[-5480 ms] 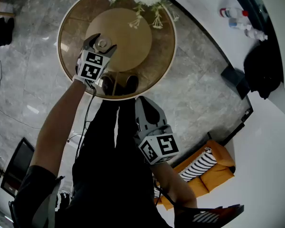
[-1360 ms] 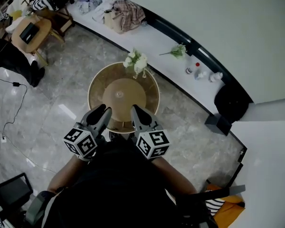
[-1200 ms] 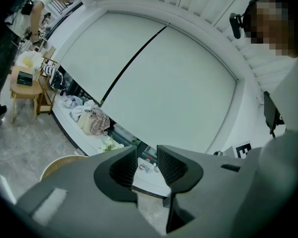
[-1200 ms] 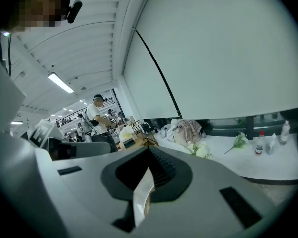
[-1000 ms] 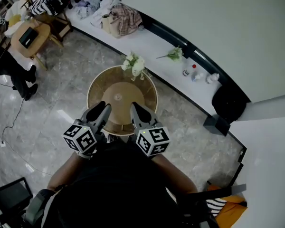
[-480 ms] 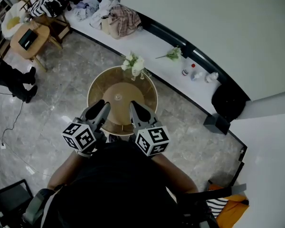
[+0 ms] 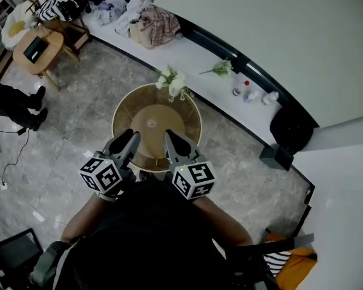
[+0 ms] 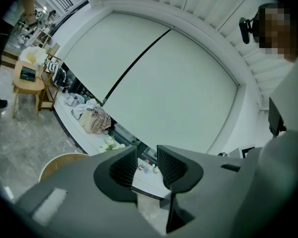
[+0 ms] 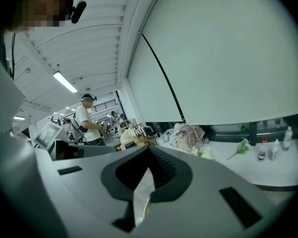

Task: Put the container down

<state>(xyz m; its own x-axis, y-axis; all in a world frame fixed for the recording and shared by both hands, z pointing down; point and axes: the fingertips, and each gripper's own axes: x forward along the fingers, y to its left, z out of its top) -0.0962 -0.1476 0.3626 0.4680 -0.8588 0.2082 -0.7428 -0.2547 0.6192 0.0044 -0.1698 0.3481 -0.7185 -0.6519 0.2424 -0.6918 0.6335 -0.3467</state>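
Observation:
The container [image 7: 150, 124] is a small pale thing standing at the middle of the round wooden table [image 7: 124, 110], far below in the head view, with no gripper touching it. My left gripper [image 7: 133, 136] and right gripper [image 7: 168, 135] are held side by side close to my body, high above the table's near edge. In the left gripper view the left gripper [image 8: 147, 155] has its jaws nearly together with nothing between them. The right gripper [image 9: 149, 152] has its jaw tips meeting and is empty.
White flowers [image 7: 172, 82] stand at the table's far edge. Behind runs a curved white ledge [image 7: 199, 50] with bottles [image 7: 245, 92] and piled clothes [image 7: 148, 20]. A wooden side table [image 7: 36, 47] and a person's legs [image 7: 12, 98] are at left, a black bag [image 7: 293, 128] at right.
Since the oldest frame my left gripper has come off the container on the table and back beside the right one, and my view has risen. Over the last second both grippers hold still.

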